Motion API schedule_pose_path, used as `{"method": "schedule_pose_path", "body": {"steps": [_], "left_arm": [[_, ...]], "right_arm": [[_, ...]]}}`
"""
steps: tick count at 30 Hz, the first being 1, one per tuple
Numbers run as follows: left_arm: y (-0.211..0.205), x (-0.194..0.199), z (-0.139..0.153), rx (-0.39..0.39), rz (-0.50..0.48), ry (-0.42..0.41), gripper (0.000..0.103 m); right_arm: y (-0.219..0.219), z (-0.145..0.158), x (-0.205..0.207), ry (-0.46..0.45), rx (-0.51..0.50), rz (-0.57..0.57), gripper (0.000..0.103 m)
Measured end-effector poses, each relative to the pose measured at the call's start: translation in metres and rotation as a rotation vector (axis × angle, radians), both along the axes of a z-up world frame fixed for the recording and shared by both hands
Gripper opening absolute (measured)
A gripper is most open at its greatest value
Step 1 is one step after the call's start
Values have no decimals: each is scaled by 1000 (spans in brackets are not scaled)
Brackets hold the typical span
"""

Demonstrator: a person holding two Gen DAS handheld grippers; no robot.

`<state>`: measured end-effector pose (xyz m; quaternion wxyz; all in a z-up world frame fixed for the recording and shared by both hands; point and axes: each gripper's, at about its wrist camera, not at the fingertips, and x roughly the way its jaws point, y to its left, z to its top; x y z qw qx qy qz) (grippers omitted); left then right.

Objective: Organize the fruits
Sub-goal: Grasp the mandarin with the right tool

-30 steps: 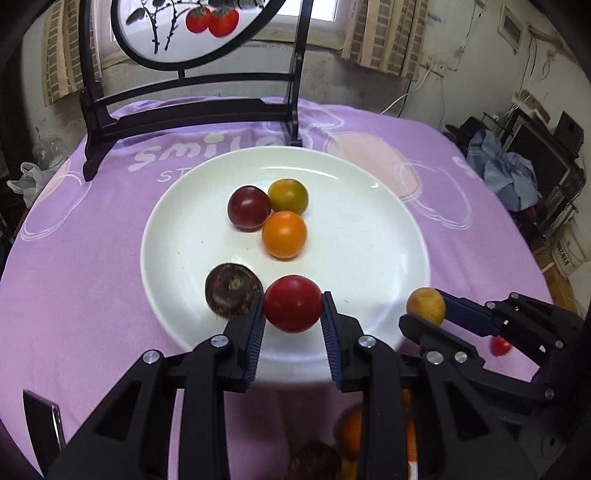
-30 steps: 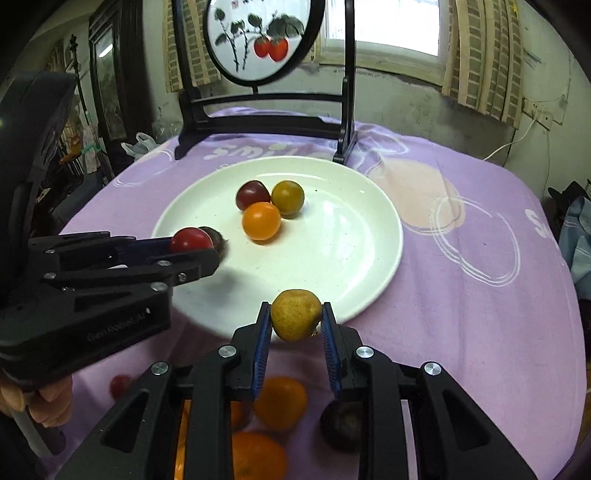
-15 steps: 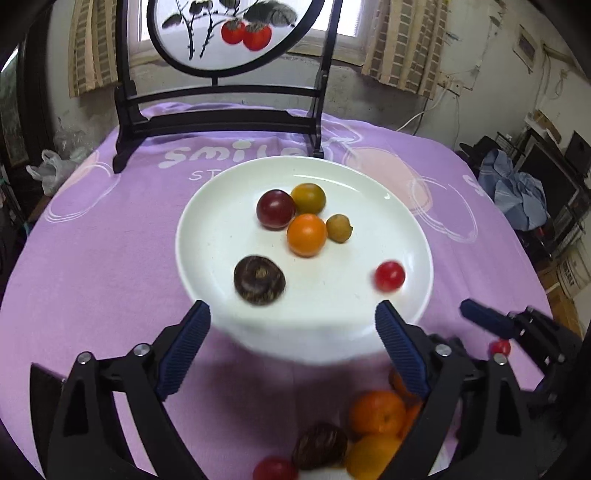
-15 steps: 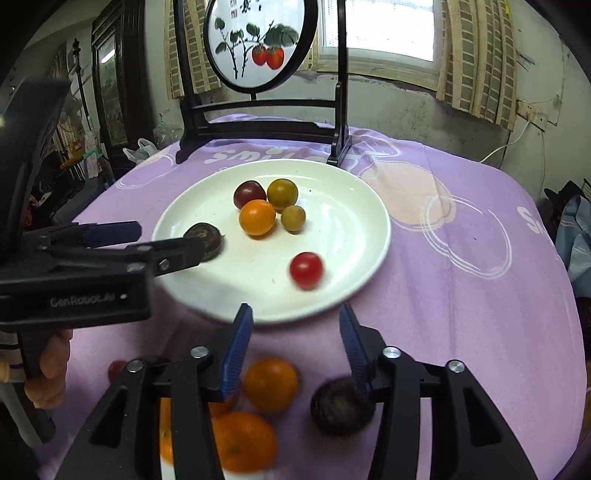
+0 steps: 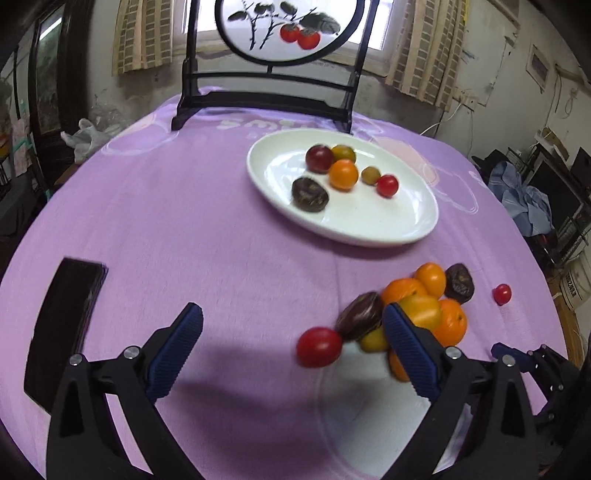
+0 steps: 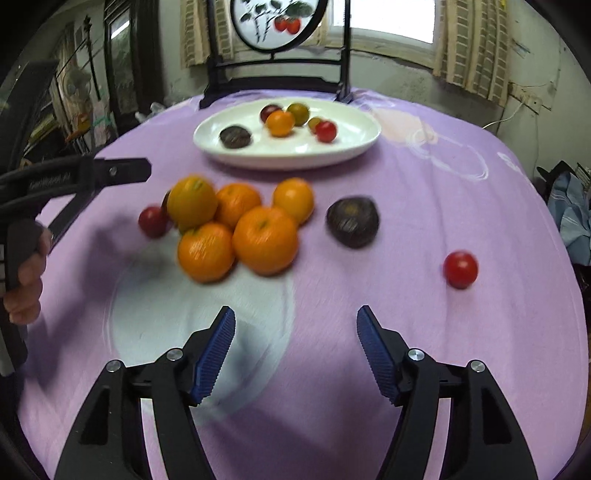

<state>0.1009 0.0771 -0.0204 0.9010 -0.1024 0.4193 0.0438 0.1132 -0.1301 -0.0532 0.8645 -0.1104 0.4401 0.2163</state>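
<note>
1. Fruits lie in two groups on my round table under its purple printed cloth [image 5: 192, 221]: some on the white oval ceramic plate [image 5: 402, 225], the rest loose on the cloth nearer to me.
2. On the plate sit a dark red tomato [image 5: 319, 158], a greenish-yellow tomato [image 5: 344, 152], an orange tomato [image 5: 343, 175], a small olive-brown fruit [image 5: 370, 175], a small bright red cherry tomato [image 5: 387, 185] and a dark wrinkled purple fruit [image 5: 309, 194].
3. Loose on the cloth is a pile of orange mandarins [image 6: 236, 229], blurred, touching one another.
4. At the pile's left edge rests a red tomato [image 6: 152, 221]; a second dark wrinkled fruit [image 6: 352, 221] lies just beside the pile on the other side.
5. A lone red cherry tomato [image 6: 460, 269] sits well apart, toward my right.
6. My left gripper [image 5: 291, 350] is spread wide and grasps nothing; its blue ribbed pads [image 5: 177, 350] hang above the cloth, near the pile.
7. My right gripper [image 6: 295, 354] is likewise spread, with nothing between the pads.
8. Writing: white letters on the cloth behind the plate are partly hidden, reading roughly "smil". Embossed lettering on the left gripper's body is too blurred to read.
9. A black flat rectangular object [image 5: 62, 328] lies on the cloth at my left.
10. A black wooden stand with a round painted panel [image 5: 282, 26] of red fruit stands at the table's far edge.
</note>
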Motion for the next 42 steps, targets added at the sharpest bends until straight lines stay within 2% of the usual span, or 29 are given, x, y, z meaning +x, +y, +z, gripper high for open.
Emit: {"method": "schedule_pose_path", "body": {"steps": [4, 8, 13, 16, 18, 21, 28, 38, 42], "left_arm": [[11, -3, -11, -41, 5, 13, 96], [19, -3, -18, -50, 7, 19, 96], [26, -8, -10, -130, 0, -4, 96], [23, -9, -8, -144, -31, 0, 96], [20, -9, -8, -140, -39, 6, 96], [16, -10, -9, -132, -54, 11, 96], [-1, -10, -14, -81, -114, 36, 96], [-11, -5, -27, -8, -133, 80, 96], [-17, 0, -34, 70, -127, 90, 96]], "right_arm": [[7, -5, -2, 10, -36, 1, 69], [11, -8, 6, 3, -38, -17, 69], [24, -8, 25, 3, -30, -21, 69], [35, -7, 38, -7, -44, -17, 68], [41, -7, 46, -3, -34, 2, 56], [48, -6, 50, -3, -33, 18, 46], [41, -3, 45, 1, 4, -2, 45], [13, -1, 20, 44, 65, -27, 45], [13, 0, 18, 44, 66, -16, 45]]}}
